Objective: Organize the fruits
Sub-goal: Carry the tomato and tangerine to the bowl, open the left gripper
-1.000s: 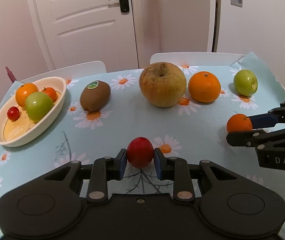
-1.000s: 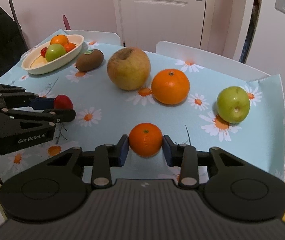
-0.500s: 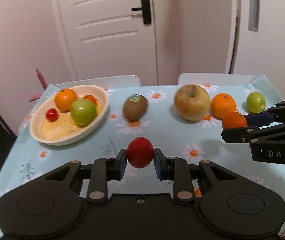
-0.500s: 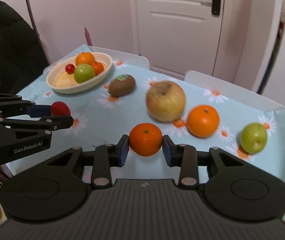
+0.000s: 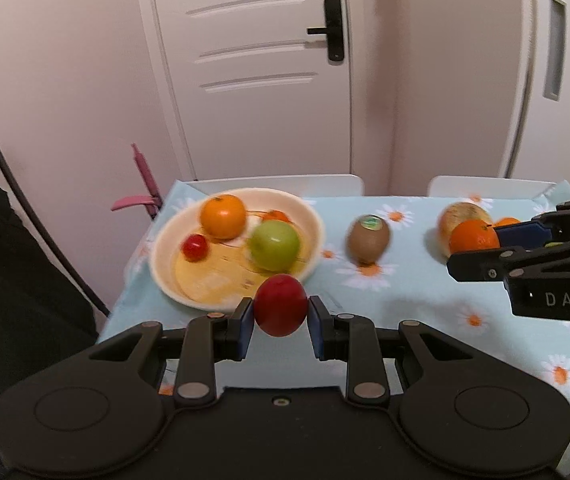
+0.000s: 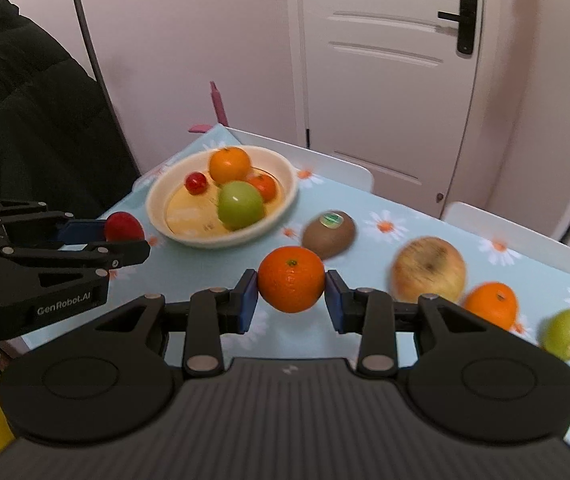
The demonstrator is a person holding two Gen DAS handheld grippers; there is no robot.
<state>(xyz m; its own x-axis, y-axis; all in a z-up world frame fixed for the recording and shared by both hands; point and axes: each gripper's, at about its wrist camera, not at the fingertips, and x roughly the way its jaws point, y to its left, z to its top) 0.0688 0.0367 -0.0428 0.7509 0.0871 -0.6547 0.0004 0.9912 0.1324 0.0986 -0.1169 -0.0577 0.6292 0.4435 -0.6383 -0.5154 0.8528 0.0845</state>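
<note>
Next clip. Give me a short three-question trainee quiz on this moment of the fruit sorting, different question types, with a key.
1. True or false: the left claw is shut on a smooth dark red round fruit.
2. Multiple choice: what is the right claw shut on? A) a brown kiwi with a green sticker B) a small orange mandarin C) a green apple
3. Fill in: counting the half-hidden small orange one, the cream oval ceramic bowl holds ___ fruits.

Key
1. True.
2. B, the small orange mandarin; the brown kiwi with a green sticker lies on the daisy-print tablecloth.
3. Four.
</note>
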